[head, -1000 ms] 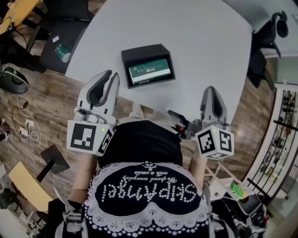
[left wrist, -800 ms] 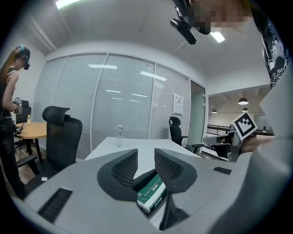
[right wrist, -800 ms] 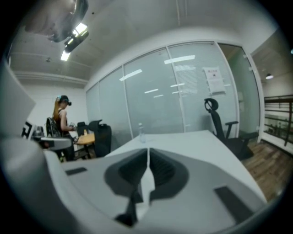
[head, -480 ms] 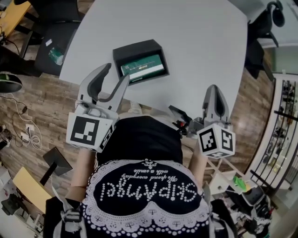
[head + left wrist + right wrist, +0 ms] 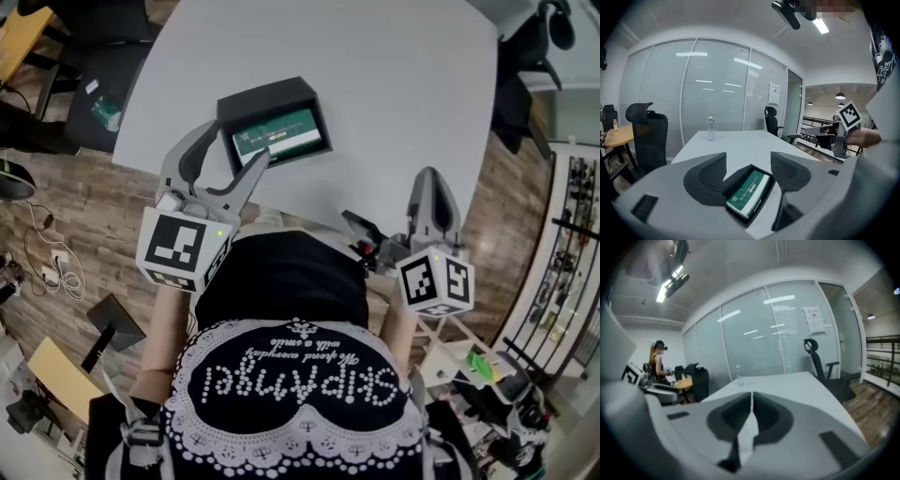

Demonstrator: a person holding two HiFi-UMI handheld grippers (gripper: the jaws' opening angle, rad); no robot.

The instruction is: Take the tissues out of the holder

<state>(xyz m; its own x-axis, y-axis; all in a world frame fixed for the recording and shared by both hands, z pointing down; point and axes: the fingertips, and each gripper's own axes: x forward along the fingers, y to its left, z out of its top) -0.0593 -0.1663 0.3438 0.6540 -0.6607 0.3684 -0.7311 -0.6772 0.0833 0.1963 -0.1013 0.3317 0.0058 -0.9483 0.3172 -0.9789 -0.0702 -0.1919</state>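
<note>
The task has hardly begun. The green plastic-wrapped pack of tissues (image 5: 277,134) still lies flat inside the black rectangular open-topped holder (image 5: 272,96), which sits near the near-left edge of the pale grey bench (image 5: 384,84). Nothing has been lifted, and the pack looks fully seated in its recess.

The left gripper (image 5: 239,141) hangs just over the near-left corner of the holder, and its jaws are opening. In the left gripper view the pack (image 5: 749,191) shows in the gap between them, but it lies ahead of and below the tips, so the pads press on nothing. The right gripper (image 5: 431,183) is held well apart from the holder, by the person's body past the bench edge. Its jaws are closed together on nothing, as the right gripper view (image 5: 751,399) shows.

By my reading, everything is left to do: lower the left jaws round the pack, close on it, lift it clear of the holder's walls and set it on the bench.
</note>
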